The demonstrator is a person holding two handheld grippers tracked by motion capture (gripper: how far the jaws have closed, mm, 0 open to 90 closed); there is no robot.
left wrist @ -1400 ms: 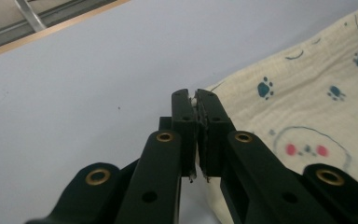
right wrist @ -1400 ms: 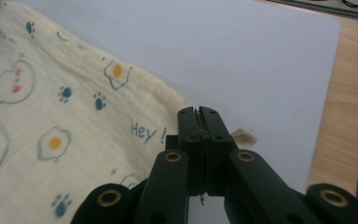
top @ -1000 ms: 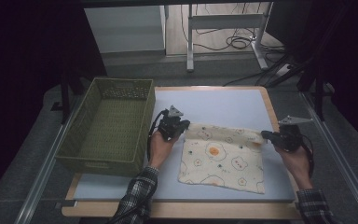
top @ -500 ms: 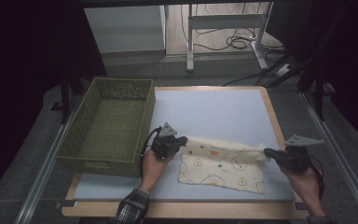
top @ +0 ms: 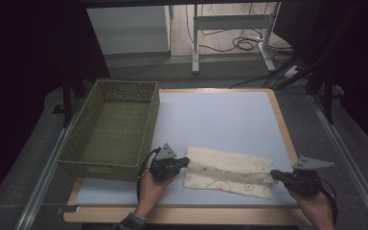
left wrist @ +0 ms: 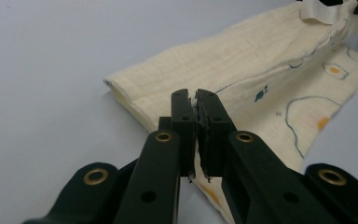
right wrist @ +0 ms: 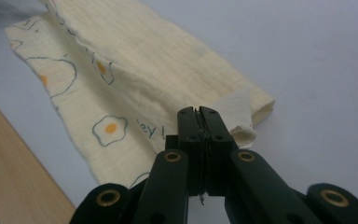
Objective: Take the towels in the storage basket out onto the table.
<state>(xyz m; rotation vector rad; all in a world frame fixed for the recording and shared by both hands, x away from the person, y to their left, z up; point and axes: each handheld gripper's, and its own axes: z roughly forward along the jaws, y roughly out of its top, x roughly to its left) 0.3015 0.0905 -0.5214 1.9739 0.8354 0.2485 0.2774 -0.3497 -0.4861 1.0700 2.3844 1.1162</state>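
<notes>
Since a second ago we draw the cloth's point(top: 227, 171) far edge toward the table's point(top: 220, 115) near edge, left gripper point(top: 184, 163) and right gripper point(top: 274, 174) each pinching a corner, folding it; next, we lay edges flush and let go.

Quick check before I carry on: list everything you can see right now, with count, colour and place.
cloth: one, cream with fried-egg print, folded over, near edge of table between the grippers
basket: one, olive green, left side of table, nothing visible inside
table: one, pale blue top with wood rim
metal frame: one, grey, on the floor beyond the table, cables beside it
left gripper: black, shut on the cloth's left end
right gripper: black, shut on the cloth's right end
hands: two, at the bottom edge
</notes>
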